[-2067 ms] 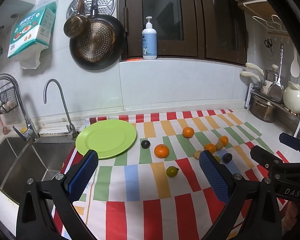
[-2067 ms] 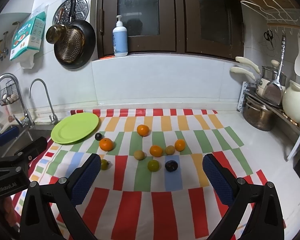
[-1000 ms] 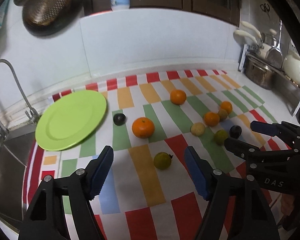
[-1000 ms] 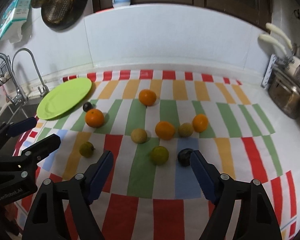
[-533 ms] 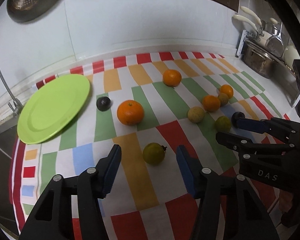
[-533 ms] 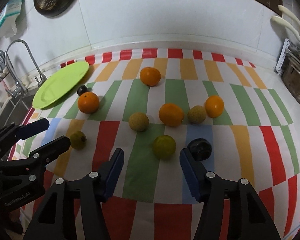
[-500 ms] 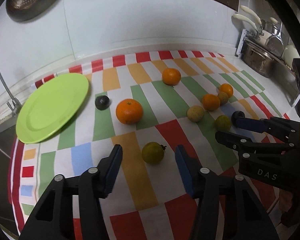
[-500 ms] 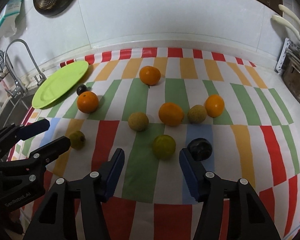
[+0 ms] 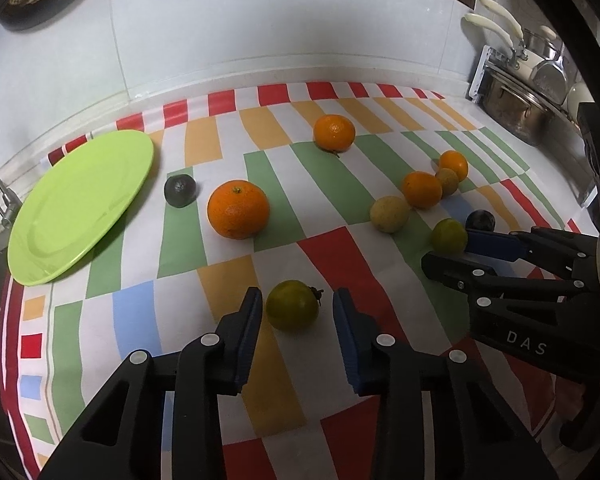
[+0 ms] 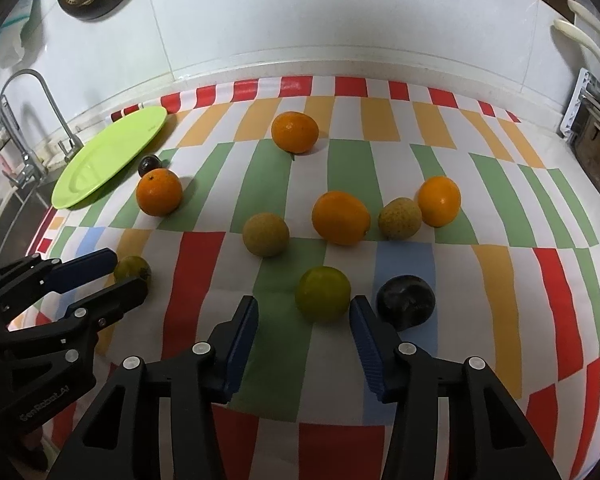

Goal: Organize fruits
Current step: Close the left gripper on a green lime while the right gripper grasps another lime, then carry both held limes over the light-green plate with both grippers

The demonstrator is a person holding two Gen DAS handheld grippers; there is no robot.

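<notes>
Several fruits lie on a striped cloth (image 9: 228,280). My left gripper (image 9: 294,314) is open, its blue pads on either side of a green-yellow fruit with a stem (image 9: 293,310), not touching it; the same fruit shows in the right wrist view (image 10: 132,269). My right gripper (image 10: 303,314) is open around a green citrus (image 10: 322,294), which also shows in the left wrist view (image 9: 449,235). A dark plum (image 10: 406,306) lies just right of the right finger. A green plate (image 9: 78,204) sits at the far left, empty, and shows in the right wrist view too (image 10: 110,160).
Oranges (image 9: 238,209) (image 10: 294,133) (image 10: 341,218) (image 10: 439,201), two tan round fruits (image 10: 265,234) (image 10: 399,218) and a dark fruit (image 9: 180,190) lie on the cloth. A sink with taps (image 10: 28,120) is at left. Pots (image 9: 512,104) stand at right.
Both grippers have dropped lower and moved forward, and their jaws have narrowed. The left now straddles the stemmed green fruit, the right the green citrus.
</notes>
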